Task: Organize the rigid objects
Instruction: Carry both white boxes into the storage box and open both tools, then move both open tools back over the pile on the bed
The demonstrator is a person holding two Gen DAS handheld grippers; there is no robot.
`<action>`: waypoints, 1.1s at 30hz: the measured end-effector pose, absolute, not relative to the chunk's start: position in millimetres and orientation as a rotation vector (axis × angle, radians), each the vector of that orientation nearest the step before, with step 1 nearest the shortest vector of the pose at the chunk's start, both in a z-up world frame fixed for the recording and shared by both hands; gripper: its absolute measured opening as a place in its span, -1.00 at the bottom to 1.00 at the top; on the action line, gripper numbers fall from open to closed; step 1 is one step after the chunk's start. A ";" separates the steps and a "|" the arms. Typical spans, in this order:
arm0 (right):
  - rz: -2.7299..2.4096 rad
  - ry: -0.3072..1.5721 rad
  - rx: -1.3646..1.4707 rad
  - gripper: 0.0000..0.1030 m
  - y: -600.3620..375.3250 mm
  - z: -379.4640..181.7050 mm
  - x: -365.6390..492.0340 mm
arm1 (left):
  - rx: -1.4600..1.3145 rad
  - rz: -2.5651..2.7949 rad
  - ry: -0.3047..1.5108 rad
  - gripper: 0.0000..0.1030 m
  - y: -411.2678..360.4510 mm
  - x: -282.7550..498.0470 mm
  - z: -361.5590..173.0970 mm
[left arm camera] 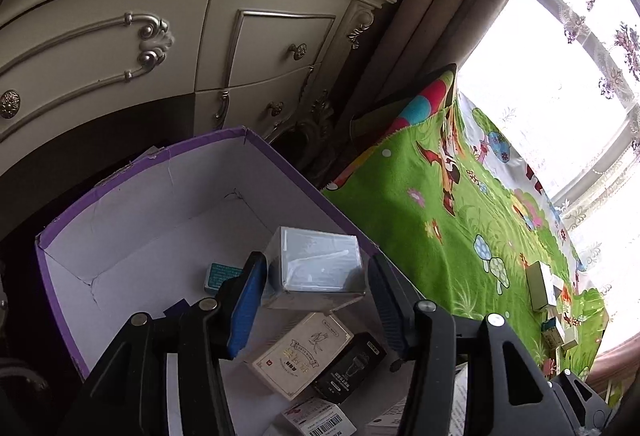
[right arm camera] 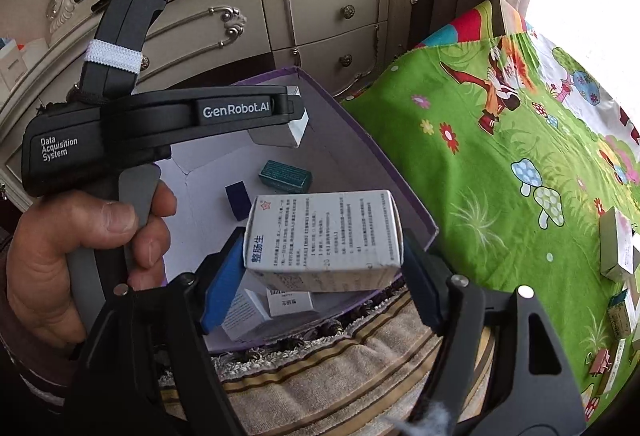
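White printed box point(right arm camera: 324, 236) and silver box point(left arm camera: 316, 268) held above purple bin point(left arm camera: 152, 204).

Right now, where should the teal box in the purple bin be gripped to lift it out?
Probably across its long sides, from straight above: the teal box lies flat on the floor of the purple bin, apart from the dark blue box, top face exposed.

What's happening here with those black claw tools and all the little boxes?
A person is sorting small boxes into a purple bin, with a hand-held claw in each hand. The left claw hangs over the bin around a clear-wrapped box; only one finger plainly touches it, so the grip is uncertain. The right claw holds a white box printed with Chinese text at the bin's near edge. Several boxes already lie inside, and more wait on the green cloth.
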State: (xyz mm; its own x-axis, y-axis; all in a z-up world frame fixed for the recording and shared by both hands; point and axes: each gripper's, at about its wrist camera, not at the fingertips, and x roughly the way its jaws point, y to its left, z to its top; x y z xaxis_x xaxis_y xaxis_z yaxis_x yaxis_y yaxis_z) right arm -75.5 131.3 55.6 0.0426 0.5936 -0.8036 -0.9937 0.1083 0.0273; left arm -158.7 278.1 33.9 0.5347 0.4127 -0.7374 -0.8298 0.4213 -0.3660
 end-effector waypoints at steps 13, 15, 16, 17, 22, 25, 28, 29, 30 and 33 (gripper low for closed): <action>1.271 0.796 -0.617 0.76 114.8 55.7 -44.3 | -0.783 0.849 0.634 0.34 271.9 -147.2 31.4; 1.256 0.796 -0.607 0.76 110.9 57.4 -37.7 | -0.779 0.845 0.637 0.35 270.3 -144.5 31.7; 1.247 0.793 -0.603 0.76 108.8 58.3 -34.4 | -0.777 0.842 0.639 0.35 269.4 -143.3 31.8; 1.235 0.789 -0.598 0.76 105.6 59.6 -30.0 | -0.774 0.839 0.641 0.36 268.4 -141.6 32.3; 1.167 0.779 -0.563 0.77 87.4 64.6 -4.2 | -0.761 0.825 0.652 0.37 263.1 -133.1 33.7; 1.108 0.784 -0.541 0.77 71.5 64.8 16.3 | -0.757 0.816 0.658 0.37 259.6 -127.8 34.3; 1.043 0.793 -0.521 0.77 55.2 63.2 36.8 | -0.748 0.804 0.666 0.37 254.7 -121.4 35.0; 1.021 0.795 -0.514 0.77 48.7 62.5 44.1 | -0.746 0.799 0.670 0.37 253.1 -118.7 35.1; 0.999 0.800 -0.506 0.77 42.7 61.6 51.1 | -0.744 0.792 0.672 0.38 251.4 -116.1 35.0; 0.942 0.827 -0.470 0.77 22.5 58.1 72.2 | -0.733 0.776 0.682 0.38 245.5 -108.8 35.6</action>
